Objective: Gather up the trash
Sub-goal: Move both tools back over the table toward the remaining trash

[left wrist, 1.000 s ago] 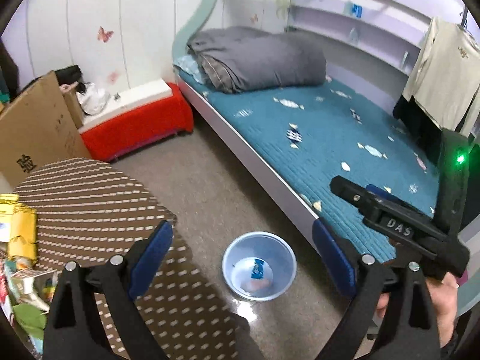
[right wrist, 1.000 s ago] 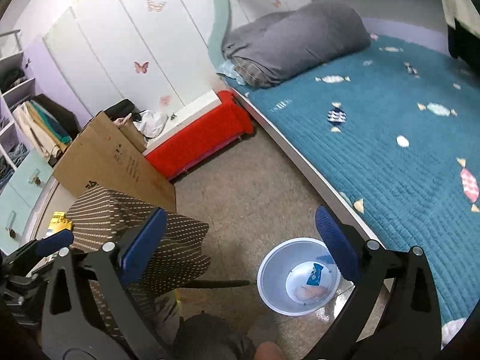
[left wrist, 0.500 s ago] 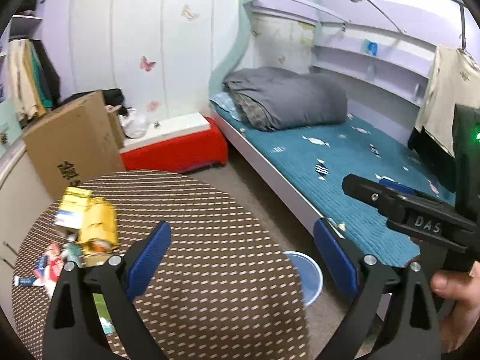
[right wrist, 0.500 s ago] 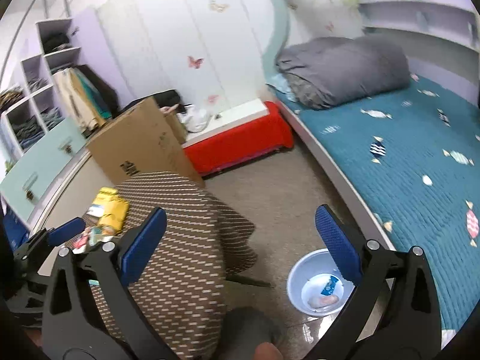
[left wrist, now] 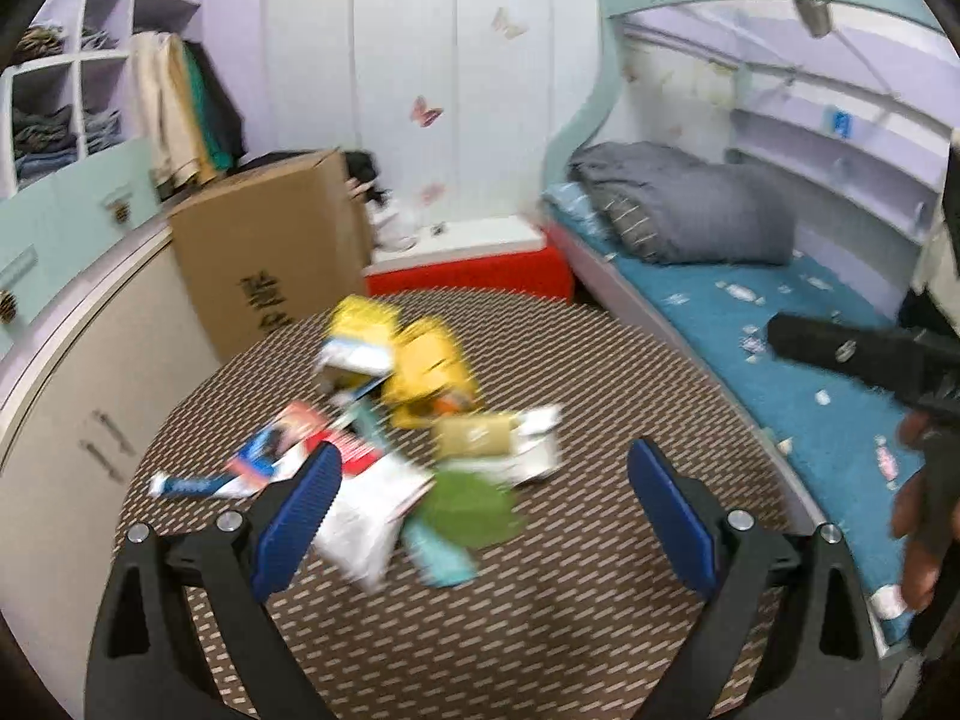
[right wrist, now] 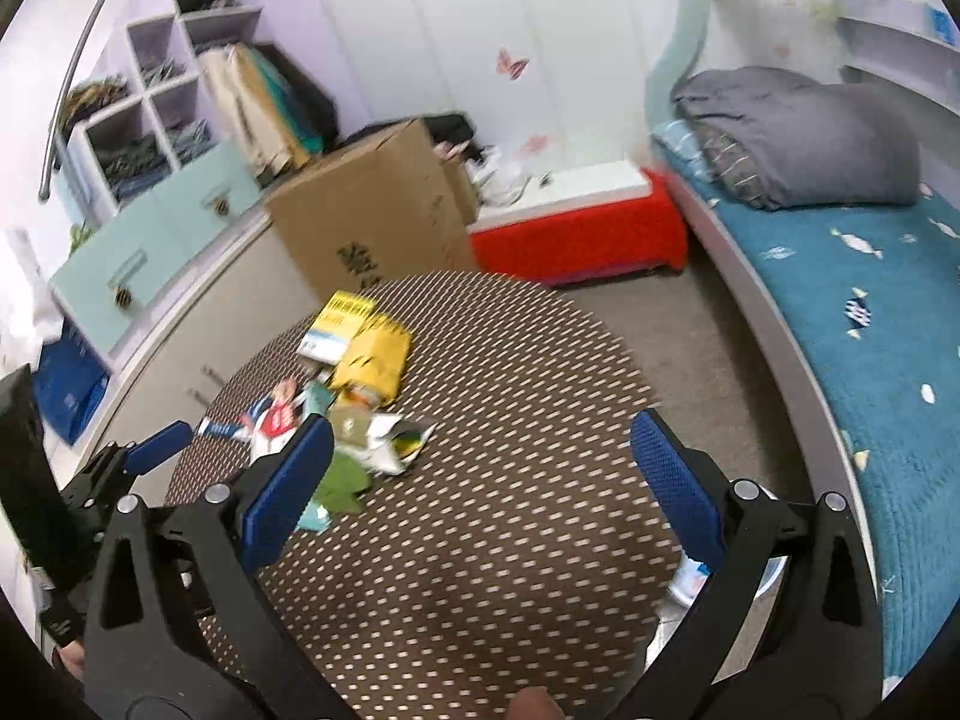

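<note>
A pile of trash lies on a round brown dotted table (left wrist: pixel 600 396): yellow packets (left wrist: pixel 429 363), a yellow-white box (left wrist: pixel 360 336), a red-blue wrapper (left wrist: pixel 288 450), white paper (left wrist: pixel 366 516), a green piece (left wrist: pixel 474 507). The pile also shows in the right wrist view (right wrist: pixel 360 396). My left gripper (left wrist: pixel 486 516) is open and empty, just above the near side of the pile. My right gripper (right wrist: pixel 480 480) is open and empty over the table, right of the pile. A blue basin (right wrist: pixel 690 585) is mostly hidden past the table's right edge.
A cardboard box (left wrist: pixel 270 252) stands behind the table. A red bench (right wrist: pixel 576 234) sits at the bed's foot. The teal bed (right wrist: pixel 870 324) with a grey duvet (right wrist: pixel 798 138) runs along the right. A cabinet (left wrist: pixel 72 360) is on the left.
Both views have swung up and left from the floor basin to the table. The trash pile now sits between the left gripper's fingers. Both grippers stay open.
</note>
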The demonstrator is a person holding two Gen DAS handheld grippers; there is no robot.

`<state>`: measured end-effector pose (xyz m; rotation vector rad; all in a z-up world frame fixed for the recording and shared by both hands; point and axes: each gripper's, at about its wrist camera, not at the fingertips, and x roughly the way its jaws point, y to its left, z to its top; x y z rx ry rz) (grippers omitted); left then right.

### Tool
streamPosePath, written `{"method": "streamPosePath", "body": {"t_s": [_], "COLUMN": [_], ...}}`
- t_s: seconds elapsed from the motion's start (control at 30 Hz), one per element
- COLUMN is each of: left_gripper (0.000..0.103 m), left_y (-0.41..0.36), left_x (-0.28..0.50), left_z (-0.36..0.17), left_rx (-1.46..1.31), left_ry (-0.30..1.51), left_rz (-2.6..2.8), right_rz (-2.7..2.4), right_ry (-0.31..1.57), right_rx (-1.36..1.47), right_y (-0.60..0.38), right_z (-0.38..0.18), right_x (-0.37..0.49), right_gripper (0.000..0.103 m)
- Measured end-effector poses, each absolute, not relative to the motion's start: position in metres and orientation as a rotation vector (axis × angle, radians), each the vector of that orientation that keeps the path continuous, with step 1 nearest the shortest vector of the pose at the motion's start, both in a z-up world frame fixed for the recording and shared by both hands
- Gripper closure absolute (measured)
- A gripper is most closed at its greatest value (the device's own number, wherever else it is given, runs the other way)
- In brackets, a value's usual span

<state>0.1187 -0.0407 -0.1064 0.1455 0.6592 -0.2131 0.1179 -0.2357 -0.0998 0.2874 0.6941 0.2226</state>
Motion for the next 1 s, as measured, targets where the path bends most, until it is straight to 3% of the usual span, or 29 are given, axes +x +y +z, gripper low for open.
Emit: {"method": "streamPosePath", "body": {"t_s": [0.23,0.43,0.5,0.57,0.77,0.9,0.97,1.0], "left_gripper": [0.009,0.010,0.018,0.038,0.060,0.059,0.042,0.036], "left_y": [-0.009,-0.013,-0.012,-0.004,0.039,0.061,0.067,0.070], "left_x": [0.133,0.148,0.146,0.150,0.148,0.140,0.138,0.136], "left_z": [-0.159,-0.171,-0.169,-0.167,-0.168,-0.166,-0.168,-0.168], "left_rx": [0.251,0.314,0.308,0.261,0.092,0.065,0.098,0.112], "left_ry": [0.741,0.718,0.695,0.717,0.730,0.711,0.704,0.696], "left_rz": [-0.075,-0.034,-0.051,-0.089,-0.127,-0.149,-0.154,-0.156], "right_rz": [0.310,0.381,0.413,0.446,0.534,0.587,0.604,0.600], "right_ry": [0.760,0.844,0.870,0.892,0.906,0.866,0.846,0.840], "right_rx": [0.253,0.208,0.194,0.157,0.066,-0.023,-0.084,-0.136], "right_y": [-0.208,-0.198,-0.194,-0.182,-0.137,-0.095,-0.075,-0.062], "right_z": [-0.118,-0.138,-0.143,-0.148,-0.152,-0.150,-0.151,-0.153], "right_x": [0.140,0.159,0.162,0.166,0.169,0.165,0.166,0.168], "right_gripper": [0.006,0.006,0.006,0.006,0.006,0.006,0.010,0.019]}}
